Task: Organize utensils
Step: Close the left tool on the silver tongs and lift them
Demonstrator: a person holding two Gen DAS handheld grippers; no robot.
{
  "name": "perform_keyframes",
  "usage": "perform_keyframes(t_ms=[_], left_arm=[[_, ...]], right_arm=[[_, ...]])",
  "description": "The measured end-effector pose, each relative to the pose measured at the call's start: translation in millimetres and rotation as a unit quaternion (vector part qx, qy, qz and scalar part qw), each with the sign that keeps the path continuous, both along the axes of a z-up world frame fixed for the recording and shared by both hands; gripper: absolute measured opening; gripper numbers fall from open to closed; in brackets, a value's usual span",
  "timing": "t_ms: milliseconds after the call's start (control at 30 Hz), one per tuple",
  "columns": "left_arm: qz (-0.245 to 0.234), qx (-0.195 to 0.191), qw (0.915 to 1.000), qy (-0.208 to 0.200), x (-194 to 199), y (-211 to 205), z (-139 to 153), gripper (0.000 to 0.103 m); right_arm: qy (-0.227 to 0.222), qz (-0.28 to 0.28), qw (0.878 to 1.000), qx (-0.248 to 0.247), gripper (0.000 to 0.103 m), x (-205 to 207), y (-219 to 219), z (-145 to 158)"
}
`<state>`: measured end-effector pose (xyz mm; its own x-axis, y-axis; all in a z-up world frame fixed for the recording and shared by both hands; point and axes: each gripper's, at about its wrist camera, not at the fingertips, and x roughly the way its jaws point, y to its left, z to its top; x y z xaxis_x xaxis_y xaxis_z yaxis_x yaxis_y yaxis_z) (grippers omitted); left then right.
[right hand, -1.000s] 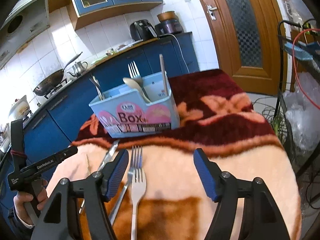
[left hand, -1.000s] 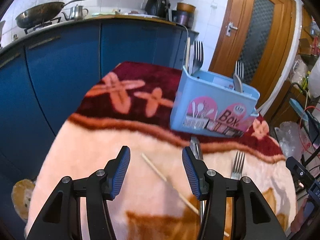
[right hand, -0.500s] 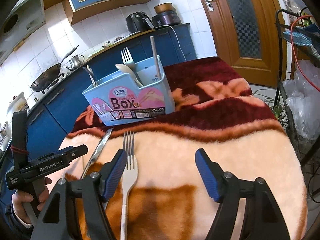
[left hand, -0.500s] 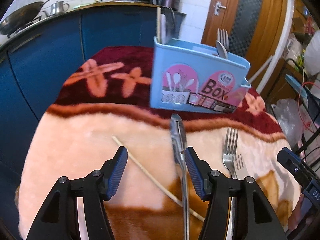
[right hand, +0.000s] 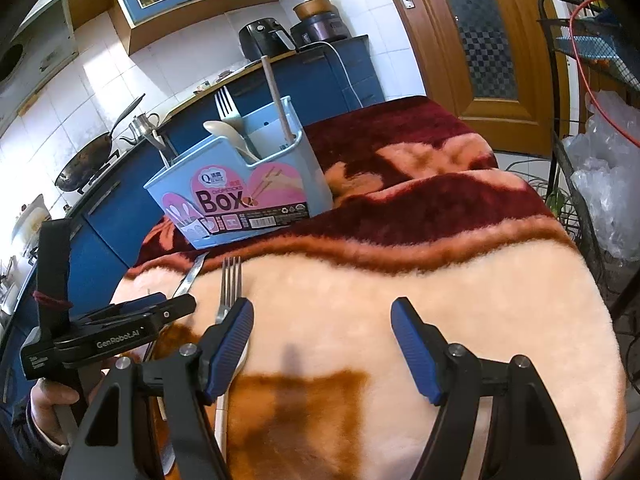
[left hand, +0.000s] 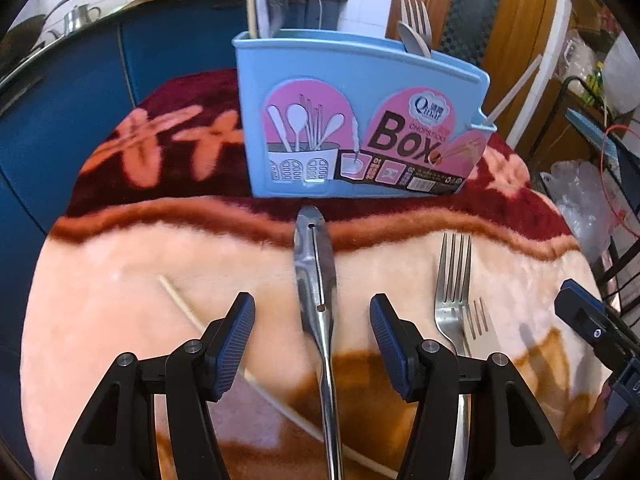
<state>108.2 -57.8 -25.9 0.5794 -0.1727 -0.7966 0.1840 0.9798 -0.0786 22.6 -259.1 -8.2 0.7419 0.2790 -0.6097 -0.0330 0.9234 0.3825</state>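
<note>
While the steel peeler [left hand: 316,268] lies flat on the blanket-covered table [left hand: 100,300], its long axis runs straight away from me, slotted blade toward the blue utensil box [left hand: 360,120] and handle back under my left gripper [left hand: 312,328]. That gripper's fingers [left hand: 236,336] are spread wide with nothing between them but the peeler's neck, one to each side, not touching it. I judge this the nearer hand by far: closing here should catch the narrow neck across its width. A chopstick [left hand: 188,312] lies aslant just left of it, and two forks [left hand: 452,280] lie to the right. My right gripper [right hand: 320,344] hovers released and empty over bare blanket, the metal fork just beside its left finger.
</note>
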Motion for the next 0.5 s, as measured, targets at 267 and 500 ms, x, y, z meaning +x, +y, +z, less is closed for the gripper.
perform_keyframes(t_ms=[267, 500], left_arm=[[-0.007, 0.021, 0.9998, 0.003, 4.5, -5.6, -1.6, 0.051], [0.006, -0.004, 0.9998, -0.019, 2.7, 5.5, -0.8, 0.02]], right_arm=[[0.001, 0.001, 1.0, 0.004, 0.074, -1.2, -0.6, -2.1], [0.001, 0.007, 1.0, -0.005, 0.074, -6.9, 12.3, 5.9]])
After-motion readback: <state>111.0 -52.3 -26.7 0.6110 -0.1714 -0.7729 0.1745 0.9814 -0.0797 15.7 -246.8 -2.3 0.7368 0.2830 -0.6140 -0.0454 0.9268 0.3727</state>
